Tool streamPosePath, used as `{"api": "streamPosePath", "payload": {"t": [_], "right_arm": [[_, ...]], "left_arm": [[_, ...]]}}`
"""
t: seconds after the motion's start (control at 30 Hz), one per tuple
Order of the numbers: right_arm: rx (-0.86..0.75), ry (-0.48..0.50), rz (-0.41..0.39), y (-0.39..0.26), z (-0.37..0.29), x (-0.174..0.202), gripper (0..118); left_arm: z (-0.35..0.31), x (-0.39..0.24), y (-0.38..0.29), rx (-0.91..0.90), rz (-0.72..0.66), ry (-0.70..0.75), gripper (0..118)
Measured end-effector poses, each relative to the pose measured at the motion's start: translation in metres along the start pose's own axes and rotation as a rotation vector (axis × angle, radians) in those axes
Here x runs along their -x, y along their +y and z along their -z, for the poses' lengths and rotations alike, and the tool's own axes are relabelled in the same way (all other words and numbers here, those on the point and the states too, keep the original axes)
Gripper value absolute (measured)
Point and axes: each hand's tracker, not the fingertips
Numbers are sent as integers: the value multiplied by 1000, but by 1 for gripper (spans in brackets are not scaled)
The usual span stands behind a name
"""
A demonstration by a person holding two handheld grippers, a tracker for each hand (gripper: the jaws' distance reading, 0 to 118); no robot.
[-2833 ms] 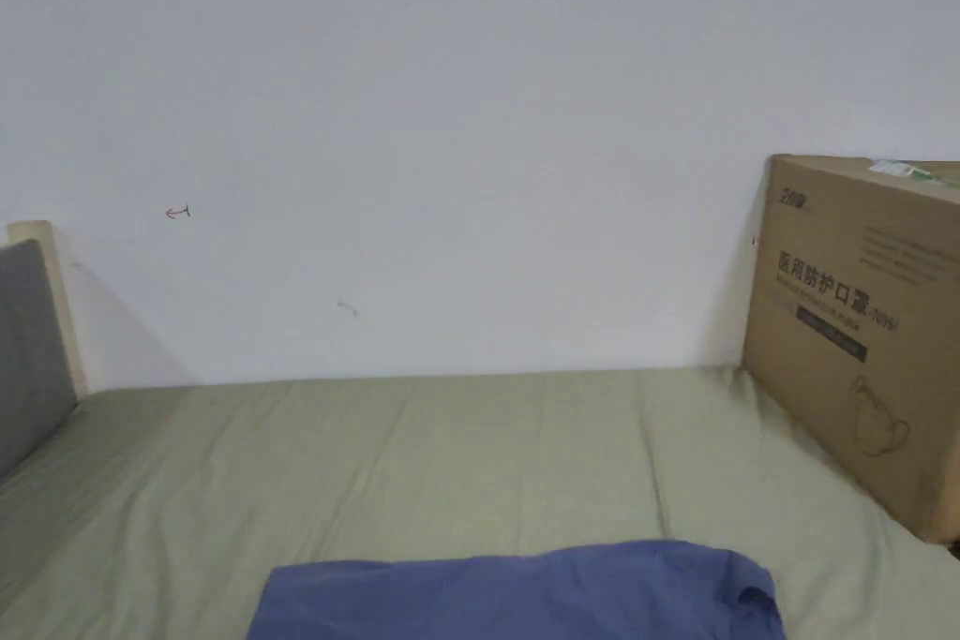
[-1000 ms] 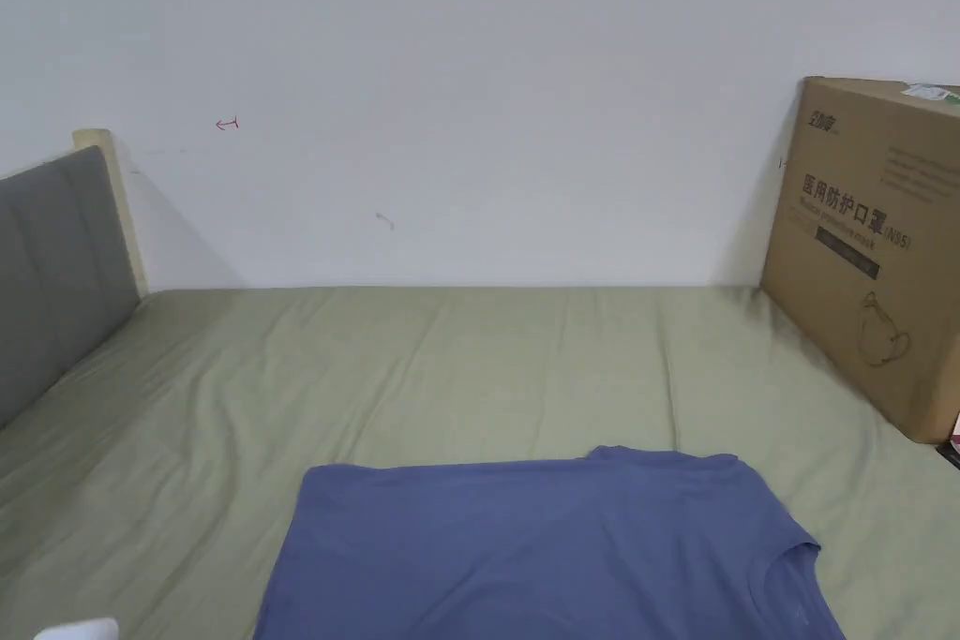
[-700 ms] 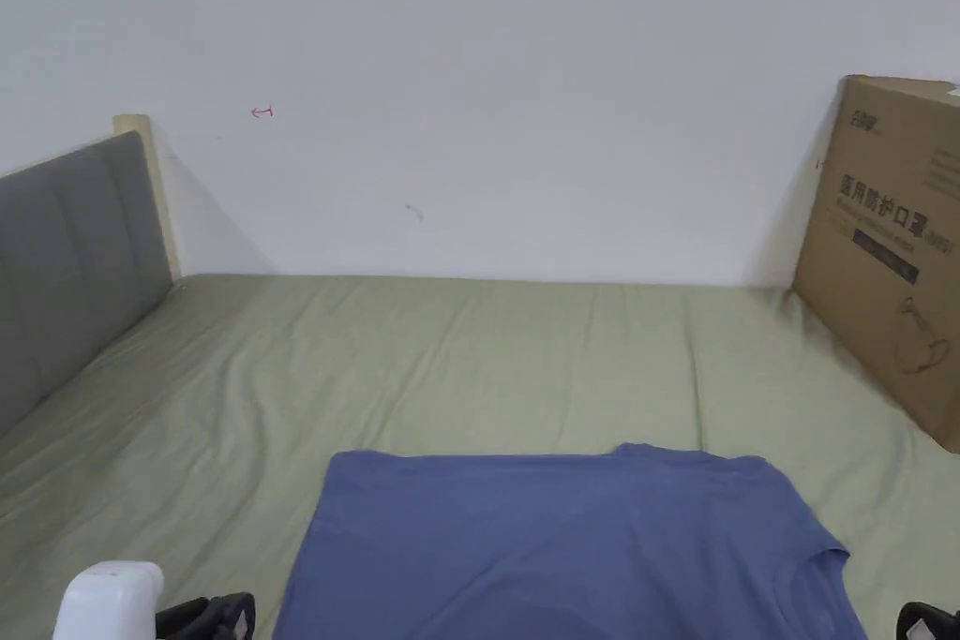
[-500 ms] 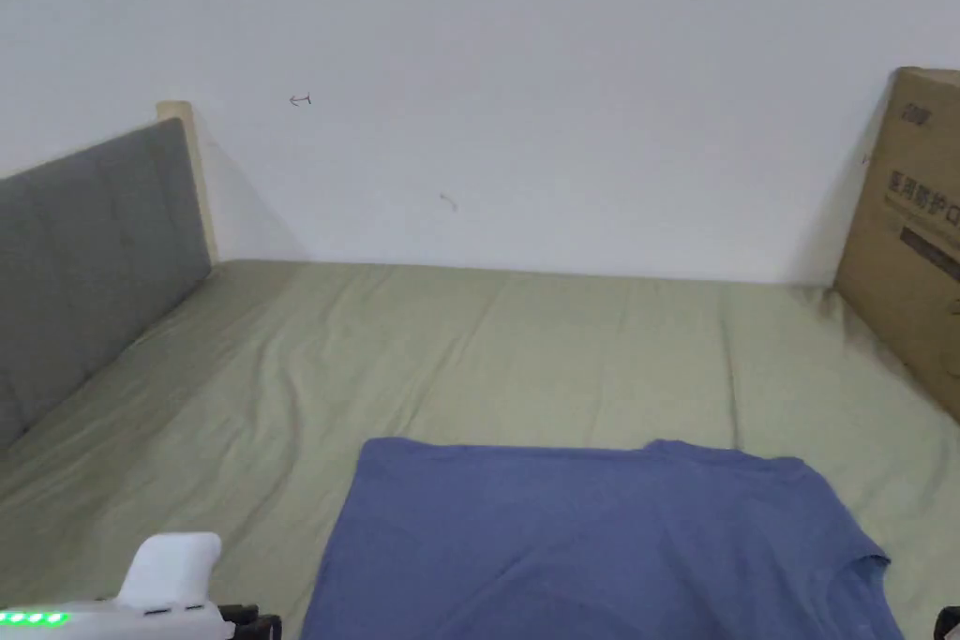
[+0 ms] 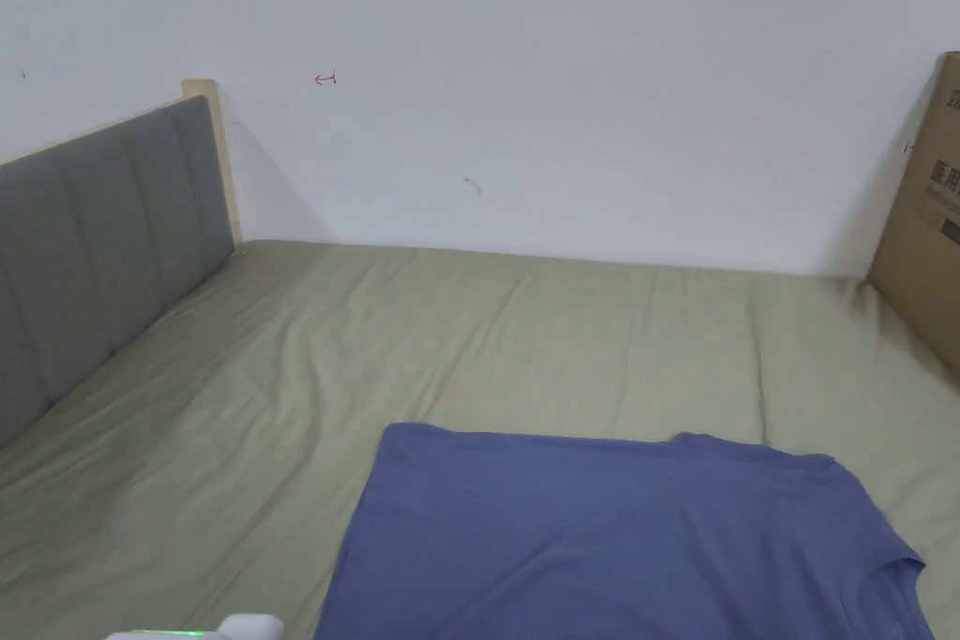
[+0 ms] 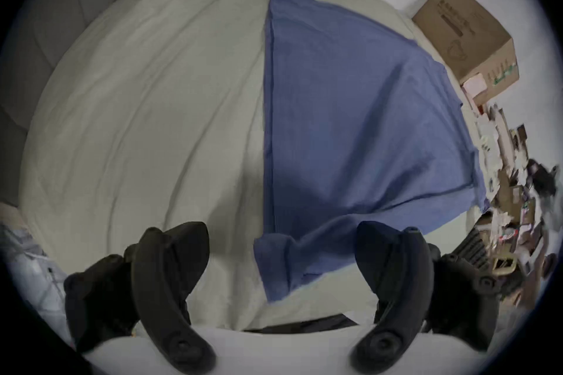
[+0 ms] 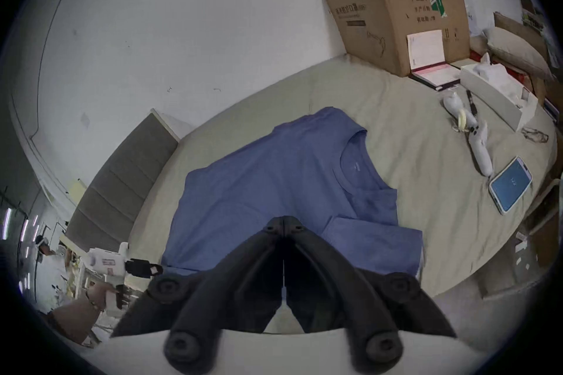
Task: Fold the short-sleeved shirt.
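Since the earlier frame, little of the left gripper (image 6: 283, 247) is seen at the head view's near edge. The shirt (image 5: 619, 539) is spread flat on the bed (image 5: 281, 408), near the front edge. The left gripper's jaws are spread, holding nothing; the right gripper (image 7: 284, 225) is pressed together, empty. A box (image 5: 928, 220) stands far right.

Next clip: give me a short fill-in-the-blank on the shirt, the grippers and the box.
1. The blue shirt lies on a ____ bedsheet.
2. The left gripper has its jaws ____.
3. The right gripper has its jaws ____.
4. The cardboard box stands against the ____.

Missing words: green; open; shut; wall
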Motion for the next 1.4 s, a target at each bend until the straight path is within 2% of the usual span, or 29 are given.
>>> {"api": "streamPosePath", "payload": {"t": [0.1,0.17,0.2,0.27,0.33,0.37,0.53,0.57,0.6,0.63,0.67,0.8,0.97,1.13,1.27,1.33,1.37,1.4], "right_arm": [[10,-12,6,-1,2,-2,0],[9,-12,8,-2,1,-4,0],[5,4,5,-3,0,-5,0],[0,8,-7,-4,-1,-7,0],[2,-10,-22,-4,-1,-9,0],[4,-15,-20,-3,0,-13,0],[23,-37,29,2,0,-33,3],[54,-65,35,5,3,-38,19],[107,-98,37,8,9,-43,69],[174,-124,30,9,16,-51,101],[254,-126,14,7,24,-58,111],[368,-218,-28,1,52,-86,110],[523,-351,-130,-15,93,-111,109],[659,-352,-158,-35,109,-114,102],[645,-362,-209,-40,103,-109,101],[636,-354,-202,-39,96,-108,91],[624,-347,-200,-38,91,-108,81],[614,-335,-206,-37,86,-108,65]], "left_arm": [[12,-12,-8,-12,91,85,100],[6,-17,-13,-37,79,99,99],[-1,-20,-14,-48,73,106,94],[-17,-25,-18,-86,57,95,70],[-26,-27,-18,-92,18,-13,16],[-30,-28,-20,-99,-4,-50,4],[-45,-32,-19,-165,-6,-34,4],[-48,-32,-19,-166,-1,-38,4],[-52,-34,-18,-170,3,-41,4],[-54,-35,-17,-175,5,-42,4],[-55,-35,-17,-179,7,-43,4],[-59,-35,-16,-187,10,-36,4],[-64,-35,-18,-202,-37,-38,4],[-60,-39,-19,-175,-36,-22,4],[-53,-37,-21,-149,-39,-15,4],[-51,-36,-22,-143,-46,-16,4],[-51,-37,-23,-142,-45,-15,4],[-51,-37,-23,-141,-41,-13,4]]}}
